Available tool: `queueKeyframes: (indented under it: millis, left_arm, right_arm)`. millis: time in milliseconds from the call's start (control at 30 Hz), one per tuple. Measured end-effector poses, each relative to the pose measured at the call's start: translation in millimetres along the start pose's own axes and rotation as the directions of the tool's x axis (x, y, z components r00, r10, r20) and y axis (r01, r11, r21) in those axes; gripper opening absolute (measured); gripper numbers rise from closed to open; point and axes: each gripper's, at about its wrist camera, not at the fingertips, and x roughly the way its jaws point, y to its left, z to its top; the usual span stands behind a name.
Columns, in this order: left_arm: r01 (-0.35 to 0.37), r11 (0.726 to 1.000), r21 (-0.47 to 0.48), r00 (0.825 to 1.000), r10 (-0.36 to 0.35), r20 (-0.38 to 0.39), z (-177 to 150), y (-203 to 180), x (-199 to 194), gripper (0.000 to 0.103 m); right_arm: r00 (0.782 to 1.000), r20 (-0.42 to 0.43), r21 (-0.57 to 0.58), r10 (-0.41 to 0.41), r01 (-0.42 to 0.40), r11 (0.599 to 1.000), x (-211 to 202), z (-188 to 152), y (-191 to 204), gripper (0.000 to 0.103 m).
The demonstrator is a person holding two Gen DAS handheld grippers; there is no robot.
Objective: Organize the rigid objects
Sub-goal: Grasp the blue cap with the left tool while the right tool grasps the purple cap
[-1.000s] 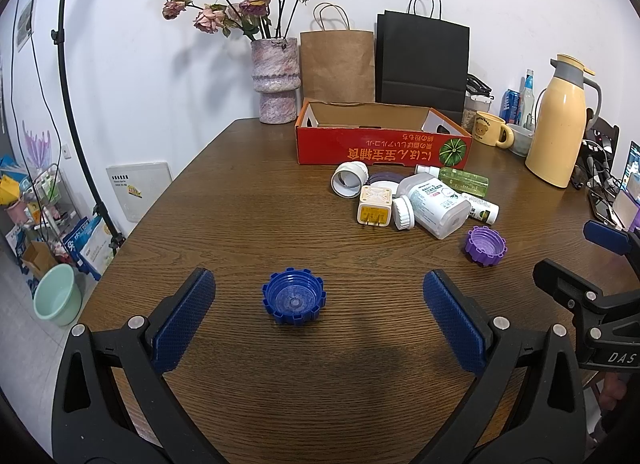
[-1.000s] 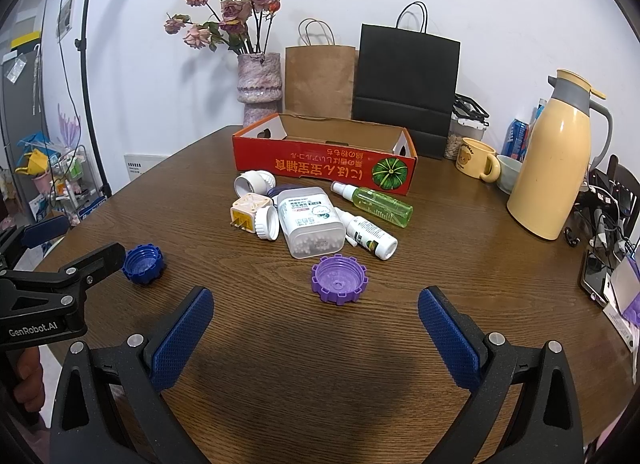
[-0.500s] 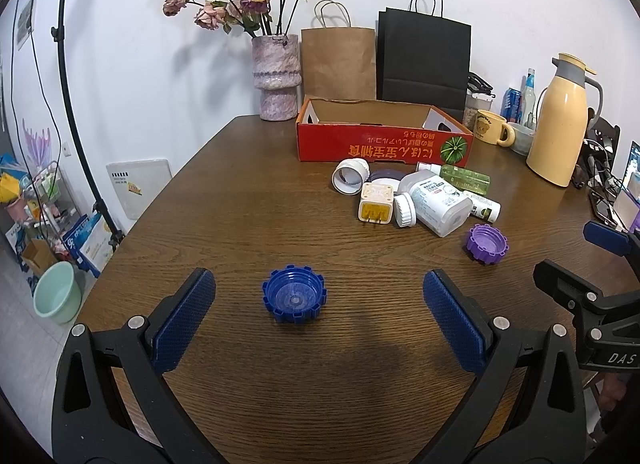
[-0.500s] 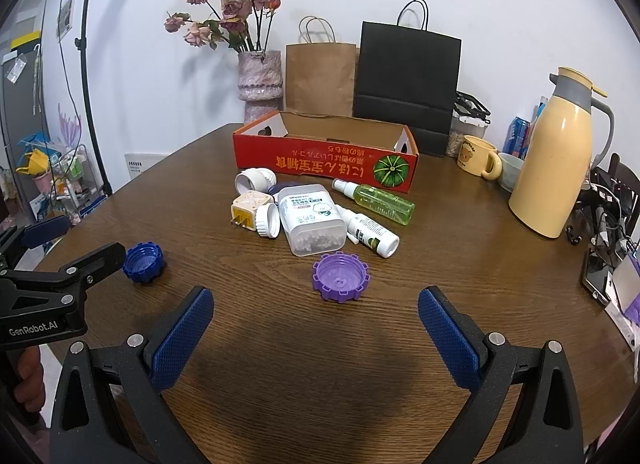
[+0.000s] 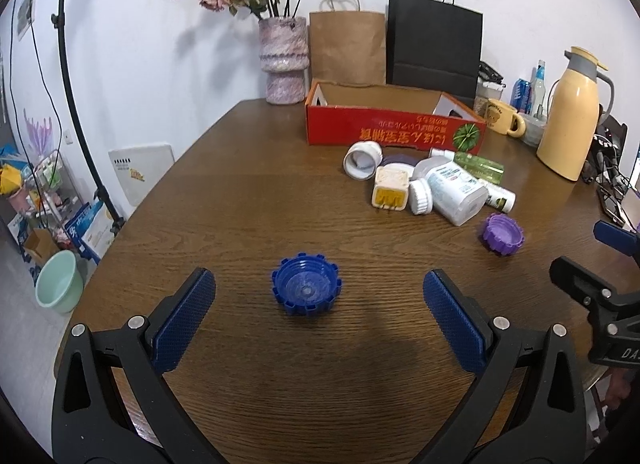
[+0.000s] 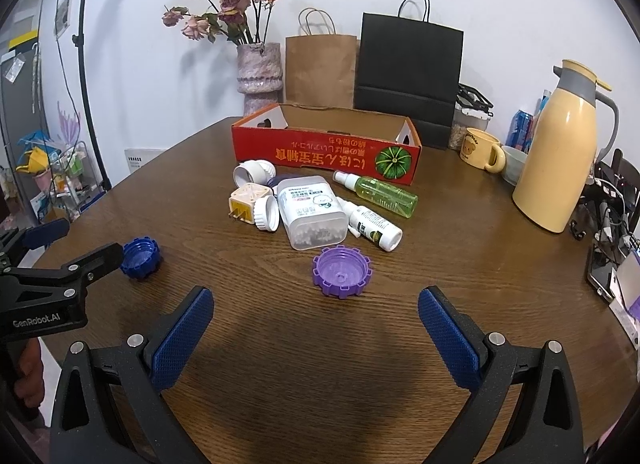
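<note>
Two grippers over the wooden table point(image 5: 224, 192), both spread wide, nothing held. Left gripper point(image 5: 319, 306) facing one blue cap point(image 5: 306, 289); right gripper point(image 6: 315, 326) facing one purple cap point(image 6: 341, 271). Beyond, one heap: two spray bottles point(image 6: 380, 192), one white tub point(image 6: 312, 212), one plug adapter point(image 6: 245, 207), before one red box point(image 6: 324, 152).

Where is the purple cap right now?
The purple cap lies on the table, centred ahead of the open right gripper, just in front of the white bottle.
</note>
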Motion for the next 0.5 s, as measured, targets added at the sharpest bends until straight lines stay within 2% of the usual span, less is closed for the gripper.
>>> queueKeyframes:
  millis: [500]
  left_arm:
    - [-0.007,1.000,0.011,0.995,0.008,-0.095,-8,3,31,0.103]
  right_arm:
    - [0.998,-0.061,0.005,0.010,-0.010,1.000,27,-3,-2,0.103]
